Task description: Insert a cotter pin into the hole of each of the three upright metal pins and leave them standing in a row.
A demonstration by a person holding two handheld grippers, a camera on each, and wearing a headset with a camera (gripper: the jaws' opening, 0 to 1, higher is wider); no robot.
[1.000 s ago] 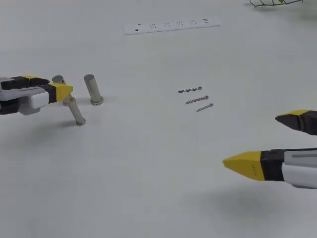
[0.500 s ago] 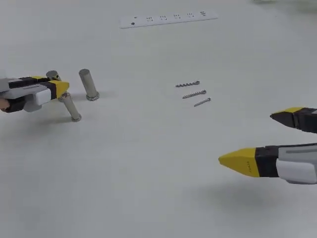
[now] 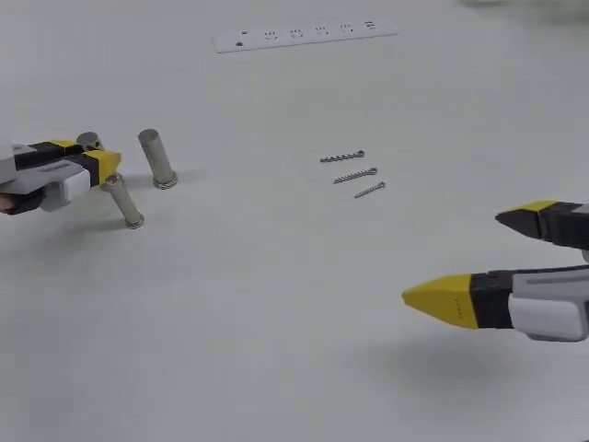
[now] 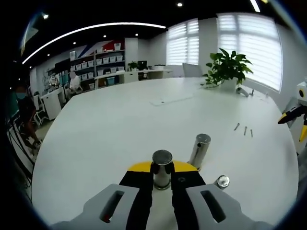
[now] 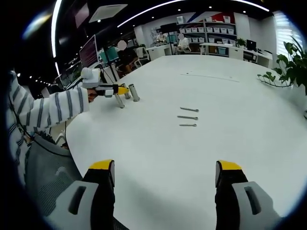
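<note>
In the head view, the left gripper (image 3: 110,164) is at the far left of the white table (image 3: 276,359). Its jaws are clenched on the gripped pin (image 3: 89,141), whose top shows above them. Just right of it the second pin (image 3: 156,158) stands on its flanged foot. The third pin (image 3: 122,201) is just nearer than the gripper's tip and looks tilted; I cannot tell whether the two touch. Three cotter pins (image 3: 355,175) lie side by side mid-table, well apart from the metal pins. A power strip (image 3: 304,35) lies at the far side. At the near right, the right gripper (image 3: 451,258) is released, its jaws wide apart with nothing between them.

In the left gripper view, the gripped pin sits between the dark jaw faces, behind the yellow tips. The second pin is just beyond on the right, and the cotter pins are far right.

In the right gripper view, bare table shows between the spread jaws and the cotter pins lie ahead. Far left, a striped sleeve (image 5: 48,110) leads to the left gripper among the metal pins.
</note>
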